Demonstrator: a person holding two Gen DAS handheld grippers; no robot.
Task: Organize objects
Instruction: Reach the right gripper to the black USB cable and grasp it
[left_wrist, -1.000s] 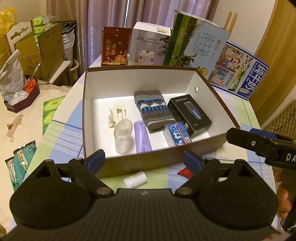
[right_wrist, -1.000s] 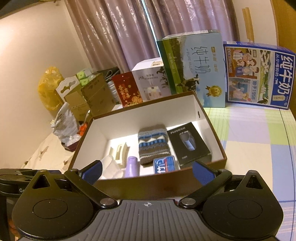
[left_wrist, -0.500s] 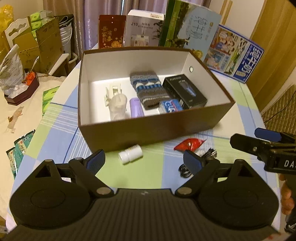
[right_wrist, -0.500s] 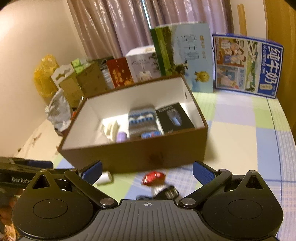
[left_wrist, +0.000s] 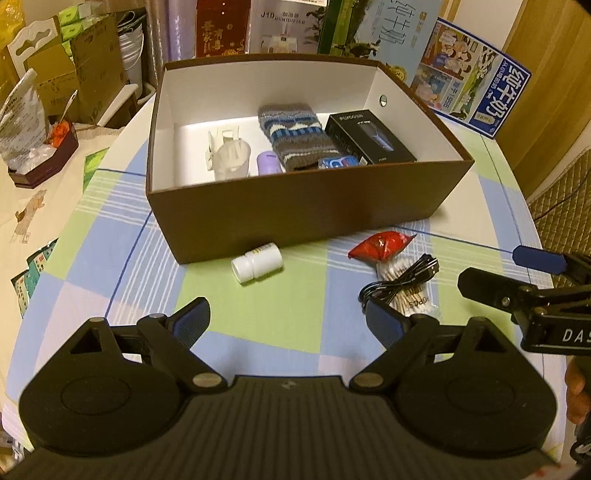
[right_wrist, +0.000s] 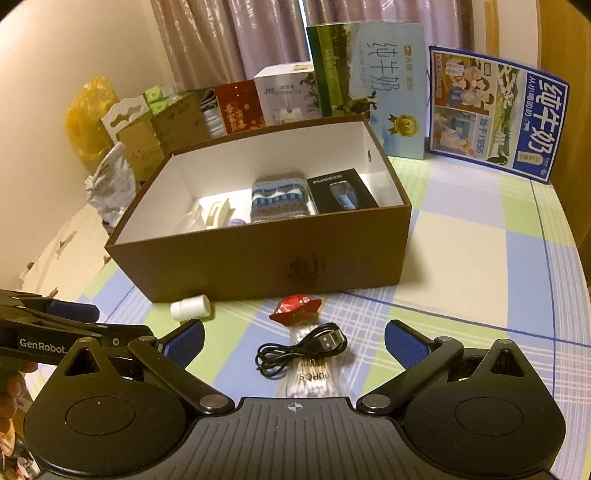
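— Cable (right_wrist: 301, 349) is what's worrying me. It's lying coiled on top of the swab pack (right_wrist: 312, 380), right ahead of the right gripper (right_wrist: 294, 341), between its fingers. If those fingers are closing on the coil alone, a loose loop is likely slipping out, or the pack is dragging along underneath.

— And the wrapper (right_wrist: 295, 308)?

— Sitting just past the cable, touching the far end of the pack. A low approach is probably nudging it against the box (right_wrist: 258, 266). The bottle (left_wrist: 257, 263) is lying on its side ahead of the left gripper (left_wrist: 288, 317), a bit left of centre, close to the box wall; being round, it's liable to be rolling away if only one finger is meeting it.

— Are the grippers holding anything?

— Neither. Both are standing wide open, empty, hovering over the tablecloth (left_wrist: 258, 310) on the near side of the box.

— What's changing from a moment ago?

— Both are pulling back and away from the box. A second ago the box was filling each view, with the left fingers right at its near wall and the loose items mostly hidden. Now the bottle, wrapper, cable and pack are all showing in front of the fingers. Inside the box nothing is shifting: sock (left_wrist: 291, 134), black carton (left_wrist: 369, 136) and the rest are lying as they were.
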